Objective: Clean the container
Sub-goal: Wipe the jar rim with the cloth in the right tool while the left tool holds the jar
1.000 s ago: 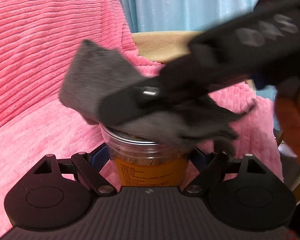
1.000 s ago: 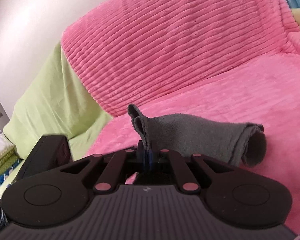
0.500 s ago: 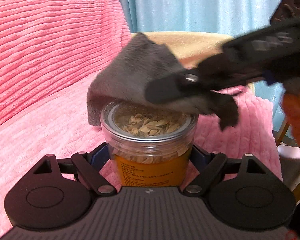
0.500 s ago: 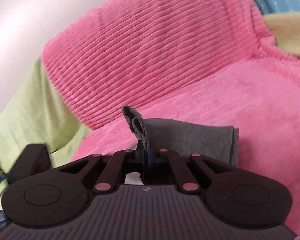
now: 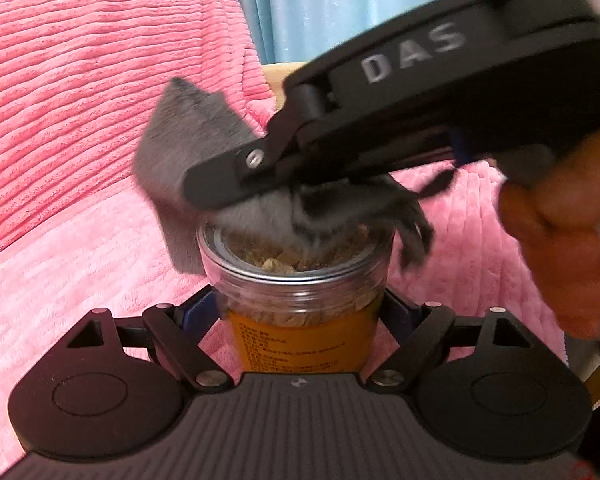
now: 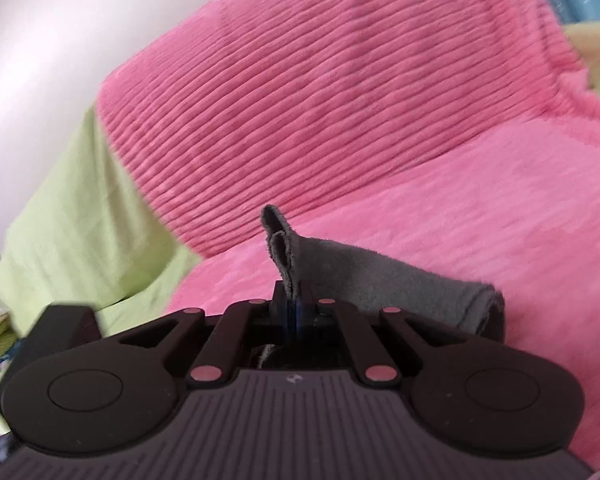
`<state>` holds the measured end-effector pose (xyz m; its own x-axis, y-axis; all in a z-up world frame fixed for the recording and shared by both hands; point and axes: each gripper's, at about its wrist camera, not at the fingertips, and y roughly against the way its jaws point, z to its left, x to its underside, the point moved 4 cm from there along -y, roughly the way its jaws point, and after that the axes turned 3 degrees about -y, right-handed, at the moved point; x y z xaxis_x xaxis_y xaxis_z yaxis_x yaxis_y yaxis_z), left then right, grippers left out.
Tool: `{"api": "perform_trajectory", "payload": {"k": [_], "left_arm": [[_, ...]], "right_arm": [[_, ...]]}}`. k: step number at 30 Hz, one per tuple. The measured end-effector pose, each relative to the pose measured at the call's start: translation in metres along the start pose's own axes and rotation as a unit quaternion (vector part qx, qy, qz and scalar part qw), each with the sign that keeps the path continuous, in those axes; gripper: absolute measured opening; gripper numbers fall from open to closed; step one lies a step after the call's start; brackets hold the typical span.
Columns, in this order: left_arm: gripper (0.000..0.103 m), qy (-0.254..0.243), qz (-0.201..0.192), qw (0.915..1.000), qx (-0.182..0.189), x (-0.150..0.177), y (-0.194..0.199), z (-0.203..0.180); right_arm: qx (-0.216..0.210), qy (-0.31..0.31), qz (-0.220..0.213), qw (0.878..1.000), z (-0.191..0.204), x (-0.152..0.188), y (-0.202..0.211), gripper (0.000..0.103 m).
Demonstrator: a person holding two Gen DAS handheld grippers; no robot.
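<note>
Jaws: my left gripper (image 5: 300,312) clamps the jar (image 5: 300,280); my right gripper (image 6: 294,304) pinches the cloth (image 5: 204,168) on the jar's lid, wiping underway; sides apparently remain.

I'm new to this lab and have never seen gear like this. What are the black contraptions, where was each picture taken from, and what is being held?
There is no robot here: a person holds a hand-operated two-finger tool in each hand, and each carries a camera looking along its fingers. In the left camera's picture, the left tool clamps a clear jar with an orange label, filled with tan pieces. The right tool reaches in above it, pressing a gray cloth on the jar's top, with the person's hand gripping its handle. The right camera's picture shows that tool pinching the same cloth. Behind everything lies a pink ribbed blanket.
</note>
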<state>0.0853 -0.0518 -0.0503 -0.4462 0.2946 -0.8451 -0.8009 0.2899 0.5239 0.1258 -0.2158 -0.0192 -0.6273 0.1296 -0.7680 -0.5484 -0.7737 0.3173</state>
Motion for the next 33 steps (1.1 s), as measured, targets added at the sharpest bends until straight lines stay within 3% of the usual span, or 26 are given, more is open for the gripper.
{"api": "perform_trajectory", "payload": {"k": [5, 9, 16, 21, 28, 33], "left_arm": [[0.084, -0.006, -0.001, 1.0000, 0.000, 0.001, 0.000, 0.000], [0.084, -0.012, -0.001, 0.9999, -0.003, 0.000, -0.002, -0.001], [0.084, -0.009, 0.000, 1.0000, -0.003, 0.001, -0.003, -0.001], [0.084, -0.001, -0.001, 1.0000, 0.000, 0.002, 0.003, -0.003], [0.084, -0.006, -0.002, 1.0000, -0.001, 0.003, 0.005, 0.000], [0.084, -0.006, -0.001, 1.0000, -0.001, 0.003, 0.002, 0.000]], "right_arm": [[0.019, -0.008, -0.009, 1.000, -0.011, 0.002, 0.027, 0.001], [0.004, -0.017, 0.006, 1.000, -0.002, 0.016, 0.050, 0.001], [-0.028, -0.026, 0.015, 0.999, 0.009, 0.019, 0.032, 0.001], [-0.009, -0.017, -0.002, 1.000, -0.001, 0.006, 0.013, 0.001], [0.021, 0.003, -0.010, 1.000, -0.004, 0.010, 0.035, 0.001], [0.012, 0.005, 0.006, 1.000, 0.008, 0.022, 0.050, 0.001]]}}
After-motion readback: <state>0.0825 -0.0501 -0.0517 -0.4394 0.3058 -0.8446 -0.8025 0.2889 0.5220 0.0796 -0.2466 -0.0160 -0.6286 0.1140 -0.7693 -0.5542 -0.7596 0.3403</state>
